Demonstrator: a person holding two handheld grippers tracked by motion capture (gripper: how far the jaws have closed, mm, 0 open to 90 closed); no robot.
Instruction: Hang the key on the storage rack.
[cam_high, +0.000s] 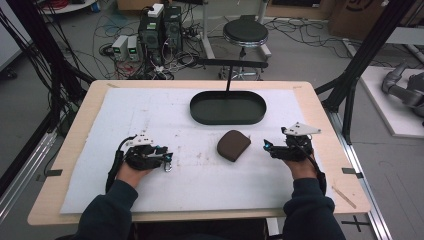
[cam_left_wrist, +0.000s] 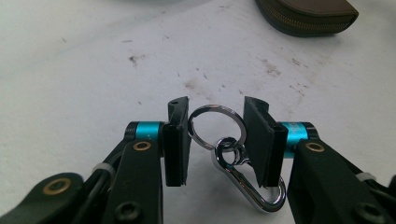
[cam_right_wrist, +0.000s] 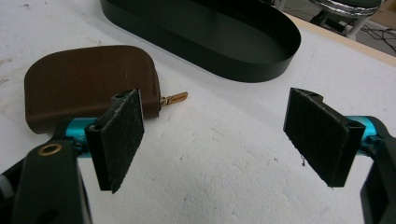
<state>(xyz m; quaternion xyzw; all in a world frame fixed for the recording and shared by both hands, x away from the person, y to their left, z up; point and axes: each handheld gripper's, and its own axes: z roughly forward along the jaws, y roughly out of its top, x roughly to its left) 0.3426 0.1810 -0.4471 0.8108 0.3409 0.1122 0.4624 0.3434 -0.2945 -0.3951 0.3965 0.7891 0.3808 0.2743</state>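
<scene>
A key ring (cam_left_wrist: 216, 127) with a silver carabiner clip (cam_left_wrist: 247, 179) hanging from it sits between the pads of the left gripper (cam_left_wrist: 216, 140), which are clamped on the ring's two sides; the ring stands upright just above the white mat (cam_high: 165, 115). From the high view, this gripper (cam_high: 167, 162) lies to the left of the brown zip pouch (cam_high: 233, 145), well apart from it, with the clip (cam_high: 168, 166) dangling at its tips. The pouch itself lies flat and zipped near the middle of the mat, its brass zip pull (cam_right_wrist: 173, 98) pointing toward the right gripper (cam_right_wrist: 219, 135). That gripper, just right of the pouch, holds nothing; its pads stand wide apart over bare mat. Beyond the pouch rests a black oval tray (cam_high: 200, 112), empty. The step in hand appears to be carrying the gripped ring toward the pouch. The next move likely calls for the right gripper to take the zip pull and open the pouch while the left keeps its hold steady.
</scene>
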